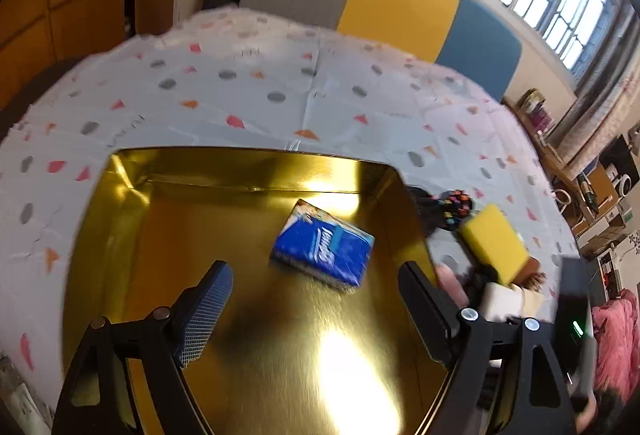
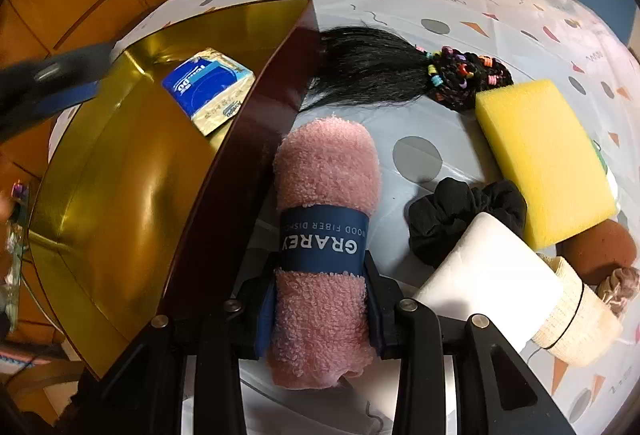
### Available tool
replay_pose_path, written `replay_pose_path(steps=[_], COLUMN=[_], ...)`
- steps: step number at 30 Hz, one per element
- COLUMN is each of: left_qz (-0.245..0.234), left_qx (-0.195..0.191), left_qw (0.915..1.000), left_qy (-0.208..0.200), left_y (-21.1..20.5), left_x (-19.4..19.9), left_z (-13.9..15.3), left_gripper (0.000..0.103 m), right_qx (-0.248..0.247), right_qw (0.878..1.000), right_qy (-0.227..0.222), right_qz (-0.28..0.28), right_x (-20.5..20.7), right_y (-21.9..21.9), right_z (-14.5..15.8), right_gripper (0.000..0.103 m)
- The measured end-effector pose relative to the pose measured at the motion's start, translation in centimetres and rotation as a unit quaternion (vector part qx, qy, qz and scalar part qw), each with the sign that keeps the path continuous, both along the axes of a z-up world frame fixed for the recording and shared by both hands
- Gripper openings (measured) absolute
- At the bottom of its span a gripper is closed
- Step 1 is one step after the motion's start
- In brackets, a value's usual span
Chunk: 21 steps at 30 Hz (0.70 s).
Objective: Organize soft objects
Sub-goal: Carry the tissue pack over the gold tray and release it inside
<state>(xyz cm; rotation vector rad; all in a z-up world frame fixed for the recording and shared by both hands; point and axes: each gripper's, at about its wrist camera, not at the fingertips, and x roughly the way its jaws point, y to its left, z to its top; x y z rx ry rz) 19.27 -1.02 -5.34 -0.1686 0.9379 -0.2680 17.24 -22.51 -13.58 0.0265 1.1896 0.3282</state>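
Landmark: a gold-lined tin box (image 1: 224, 171) with dark outer walls, standing on a table under a pale tablecloth (image 1: 280, 75) printed with grey dots and coloured triangles.

Left gripper (image 1: 316, 299): it hangs over the open box with its two fingers spread wide and nothing between them.

Tissue pack (image 1: 324, 247): a blue packet lying flat on the box's gold floor, toward the far wall, clear of the left gripper's fingers.

Right gripper (image 2: 320, 299): just outside the box's right wall, its fingers pressed against both sides of a rolled pink towel (image 2: 326, 195), gripping it around the dark blue paper band printed "GRAREY".

Pink towel's place: it lies lengthwise alongside the box's right wall, close to it; I cannot tell whether it touches the wall or rests on the cloth.

Hairpiece (image 2: 384, 67): a black tuft with small coloured bands, beyond the towel, its loose end reaching the box's far right corner.

Yellow sponge (image 2: 540, 159): further right of the box, past the towel, partly resting on other things.

Black scrunchie (image 2: 452, 215): between the towel and the sponge.

White roll (image 2: 492, 275): right of the towel, near the right gripper, overlapping the scrunchie.

Brown round object (image 2: 600, 247): at the far right, beneath the sponge's near corner; too blurred to identify.
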Motion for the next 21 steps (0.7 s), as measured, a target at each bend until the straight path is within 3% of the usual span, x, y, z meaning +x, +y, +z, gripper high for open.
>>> replay_pose_path(steps=[6,15,21], left_qz=[-0.002,0.013,0.014], left_qx=[0.019,0.044,0.050], left_qw=[0.9987,0.9977,0.9975], left_qy=[-0.047,-0.051,-0.048], left_y=[0.4,0.9,1.4], left_x=[-5.9,-11.1,-12.6], left_z=[2.4,2.2,1.7], left_gripper=[0.086,0.086,0.086], right_qx=[-0.005,-0.012,-0.021], right_qw=[1.000,0.999,0.998], right_qy=[-0.008,-0.035,-0.052], right_qz=[-0.014,-0.023,-0.042], right_x=[-0.1,-1.3,-2.2], right_y=[-0.1,0.5,0.8], right_z=[-0.2,-0.1,0.0], right_gripper=[0.037,0.037,0.036])
